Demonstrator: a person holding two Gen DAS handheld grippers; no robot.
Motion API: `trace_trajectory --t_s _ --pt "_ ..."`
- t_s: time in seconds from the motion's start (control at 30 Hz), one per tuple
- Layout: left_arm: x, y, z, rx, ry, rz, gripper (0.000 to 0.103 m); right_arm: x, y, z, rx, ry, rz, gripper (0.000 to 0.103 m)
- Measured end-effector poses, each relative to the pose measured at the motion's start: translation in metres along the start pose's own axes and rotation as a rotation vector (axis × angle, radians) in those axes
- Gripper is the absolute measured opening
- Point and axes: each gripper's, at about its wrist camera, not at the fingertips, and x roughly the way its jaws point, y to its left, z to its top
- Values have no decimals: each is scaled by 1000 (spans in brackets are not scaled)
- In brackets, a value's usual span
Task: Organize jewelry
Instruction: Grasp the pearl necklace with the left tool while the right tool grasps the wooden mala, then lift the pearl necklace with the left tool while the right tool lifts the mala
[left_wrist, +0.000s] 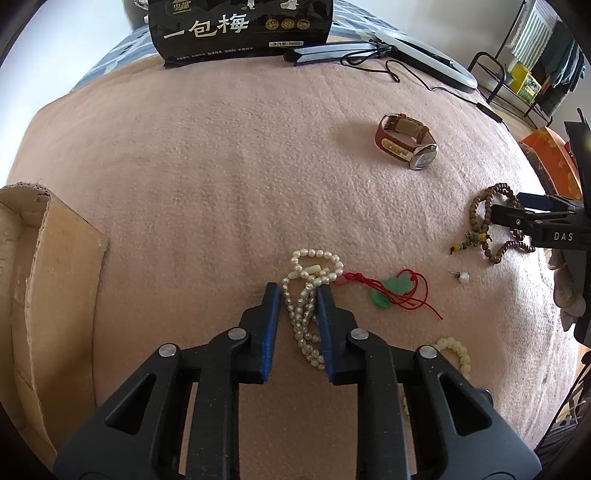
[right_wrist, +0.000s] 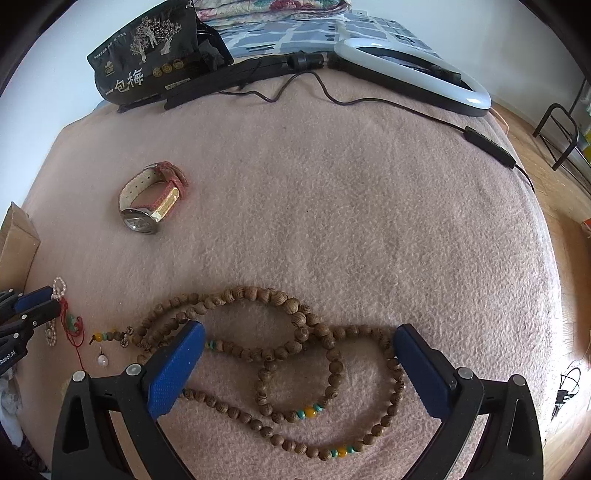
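A white pearl necklace (left_wrist: 317, 258) lies bunched on the pink blanket (left_wrist: 221, 166). My left gripper (left_wrist: 297, 288) points down at it, blue pads pressed on its strands from both sides. The same gripper (right_wrist: 44, 301) and pearls (right_wrist: 58, 286) show at the left edge of the right wrist view. My right gripper (right_wrist: 300, 328) stands wide open low over a long wooden bead necklace (right_wrist: 258, 295), whose loops lie between and around its fingers. From the left wrist view, that gripper (left_wrist: 506, 210) sits over the wooden beads (left_wrist: 480, 206).
A brown-strapped watch (left_wrist: 406, 142) (right_wrist: 151, 199) lies farther back. Next to the pearls are a green pendant on red cord (left_wrist: 391, 291), a single pearl drop (left_wrist: 463, 277) and a cream bead bracelet (left_wrist: 458, 349). A cardboard box (left_wrist: 48, 277) stands left. A black snack bag (right_wrist: 147, 70) and ring light (right_wrist: 417, 70) lie behind.
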Motion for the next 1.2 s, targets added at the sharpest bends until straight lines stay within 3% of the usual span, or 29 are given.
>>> trace_trajectory --t_s 0.13,0.33,0.43,0.5,0.67,1.2 --pt "0 3 0 -11 -4 -5 9 -1 2 -1 6 -2 8 101" --pt "-1 5 1 -17 -8 -13 6 -5 4 -3 -4 -12 21 84" --pt "-2 6 1 -23 -10 -16 6 -8 4 -4 -6 -18 35 66" --pt "-2 5 1 -20 -13 -15 6 -9 4 -4 -11 -18 37 44" --pt "-4 4 0 -20 -19 -15 6 -11 1 -5 0 -16 69 13" --pt "-50 -7 1 -9 -108 -49 5 -67 12 -16 -1 -118 76 11"
